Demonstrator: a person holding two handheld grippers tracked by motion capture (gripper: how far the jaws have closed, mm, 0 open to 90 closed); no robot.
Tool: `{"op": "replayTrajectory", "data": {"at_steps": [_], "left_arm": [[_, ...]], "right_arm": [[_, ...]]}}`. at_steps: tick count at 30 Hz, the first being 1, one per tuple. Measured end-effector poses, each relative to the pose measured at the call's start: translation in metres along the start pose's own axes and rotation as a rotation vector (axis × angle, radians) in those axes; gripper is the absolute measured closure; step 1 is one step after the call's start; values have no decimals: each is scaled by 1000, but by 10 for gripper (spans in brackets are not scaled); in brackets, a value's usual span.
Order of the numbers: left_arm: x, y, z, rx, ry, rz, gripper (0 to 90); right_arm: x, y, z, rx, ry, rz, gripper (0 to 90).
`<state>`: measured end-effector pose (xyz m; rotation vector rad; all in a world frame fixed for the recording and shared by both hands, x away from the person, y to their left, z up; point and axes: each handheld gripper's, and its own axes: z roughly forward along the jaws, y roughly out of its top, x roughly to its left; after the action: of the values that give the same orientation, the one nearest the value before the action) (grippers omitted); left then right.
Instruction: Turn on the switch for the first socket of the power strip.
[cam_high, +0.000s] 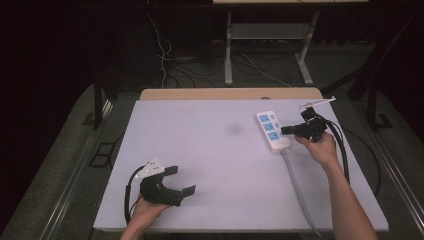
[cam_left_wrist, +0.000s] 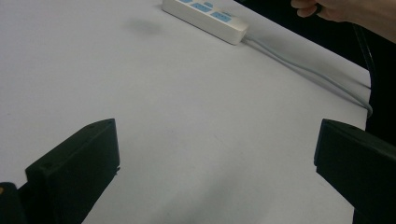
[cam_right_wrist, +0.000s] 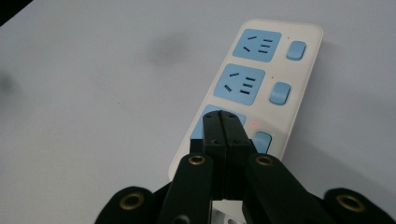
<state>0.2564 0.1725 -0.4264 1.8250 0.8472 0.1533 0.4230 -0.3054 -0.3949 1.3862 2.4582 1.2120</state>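
The right tongs were closed, with nothing between their jaws, just above the nearest socket of the power strip; they perhaps touched it. The left tongs were wide open and empty, well apart from the strip, over the white table.

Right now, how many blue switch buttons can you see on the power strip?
3 on the power strip: far button, middle button, near button beside the shut right hand-held gripper, with a red light next to it.
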Motion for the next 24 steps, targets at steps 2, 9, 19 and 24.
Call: {"op": "replayTrajectory", "data": {"at_steps": [2,9,19,24], "left_arm": [[0,0,0,-2,0,0,0],[0,0,1,0,0,2,0],[-1,0,1,3,0,6,0],[-1,0,1,3,1,6,0]], "right_arm": [[4,0,-3,-1,-2,1,900],[18,0,-15,-13,-3,-18,895],[36,-8,-28,-40,23,2,675],[40,-15,-33,-74,30,24,496]]}}
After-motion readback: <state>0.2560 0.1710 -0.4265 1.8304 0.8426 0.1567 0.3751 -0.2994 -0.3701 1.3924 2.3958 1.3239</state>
